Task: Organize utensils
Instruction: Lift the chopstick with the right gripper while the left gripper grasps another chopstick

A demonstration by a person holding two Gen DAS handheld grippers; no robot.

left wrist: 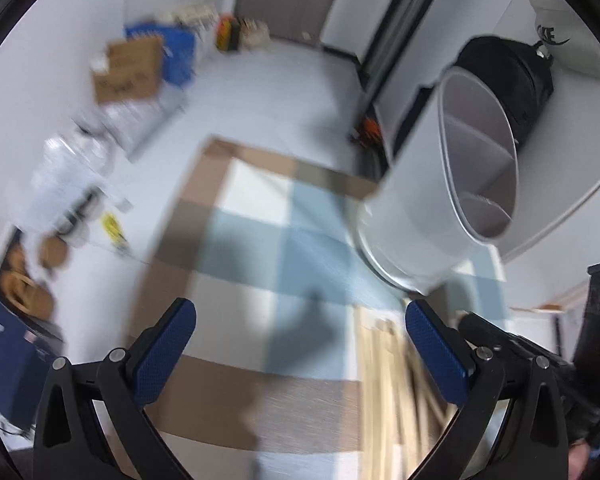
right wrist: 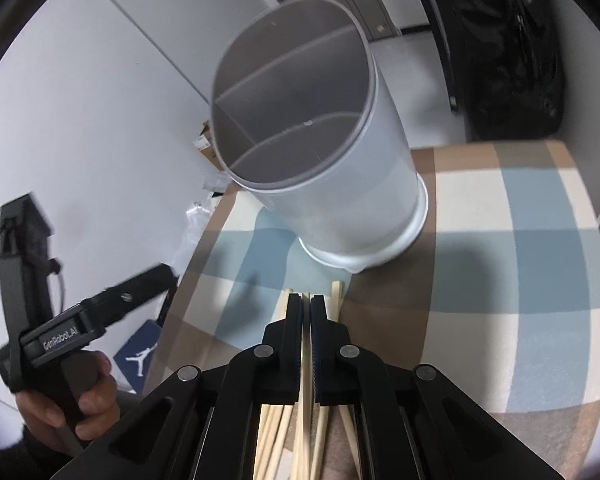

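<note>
Right wrist view: the right gripper (right wrist: 307, 300) pinches one chopstick (right wrist: 307, 364) from the pile (right wrist: 332, 432) at the mat's (right wrist: 500, 280) near edge — next, lift it into the holder (right wrist: 340, 184) mid-mat — while the left gripper (left wrist: 300, 356) gapes empty.

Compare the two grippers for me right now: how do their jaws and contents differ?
The left gripper stands wide open with nothing between its blue pads, while the right gripper is shut on a wooden chopstick. The left hangs over bare checked cloth beside the chopstick pile; the right sits directly over that pile. Both point down toward the white divided holder.
</note>
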